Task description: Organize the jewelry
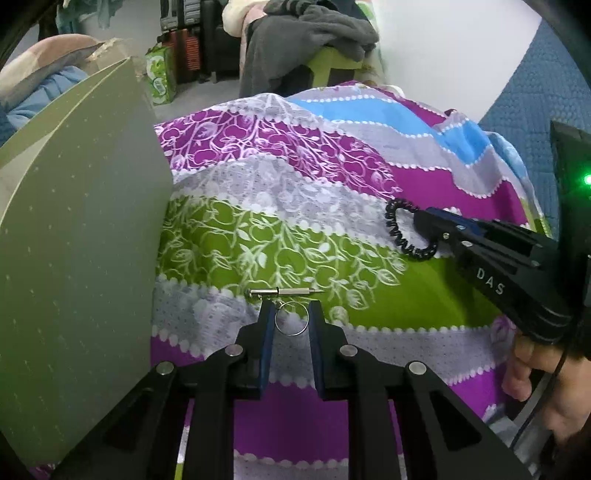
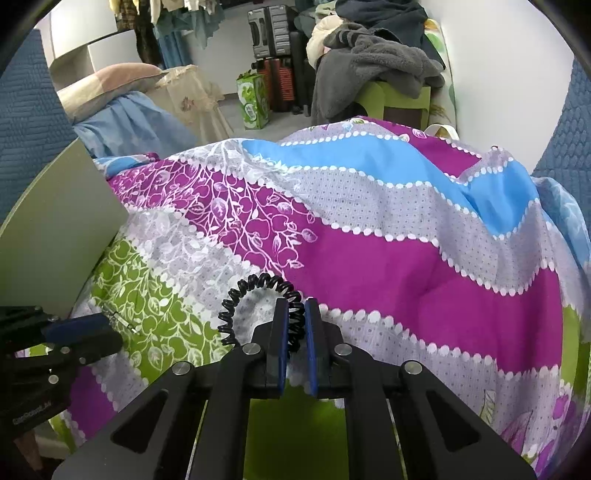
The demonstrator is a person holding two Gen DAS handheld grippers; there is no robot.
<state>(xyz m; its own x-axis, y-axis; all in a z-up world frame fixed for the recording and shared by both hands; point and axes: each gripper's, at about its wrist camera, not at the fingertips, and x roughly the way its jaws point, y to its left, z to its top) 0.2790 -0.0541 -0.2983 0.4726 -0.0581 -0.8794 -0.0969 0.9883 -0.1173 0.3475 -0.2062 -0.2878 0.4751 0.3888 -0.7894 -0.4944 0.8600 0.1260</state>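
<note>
A small silver keychain tool (image 1: pixel 284 291) with a thin key ring (image 1: pixel 291 318) lies on the striped blanket (image 1: pixel 295 177). My left gripper (image 1: pixel 291 314) straddles the ring, and its blue pads (image 1: pixel 267 332) touch the ring on both sides. A black coiled band (image 2: pixel 255 288) rests on the blanket, and my right gripper (image 2: pixel 295 314) is shut on its near side. In the left wrist view the right gripper (image 1: pixel 424 223) holds the coiled band (image 1: pixel 397 230) to the right. The left gripper (image 2: pixel 92 326) shows at the lower left of the right wrist view, beside the tool's tip (image 2: pixel 120 318).
A tall grey-green board (image 1: pixel 74 258) stands along the blanket's left edge, close to my left gripper. A hand (image 1: pixel 535 376) holds the right gripper's grip. Behind the bed are a grey clothes pile (image 2: pixel 376 62), suitcases (image 2: pixel 277 33) and a green bag (image 2: pixel 253 99).
</note>
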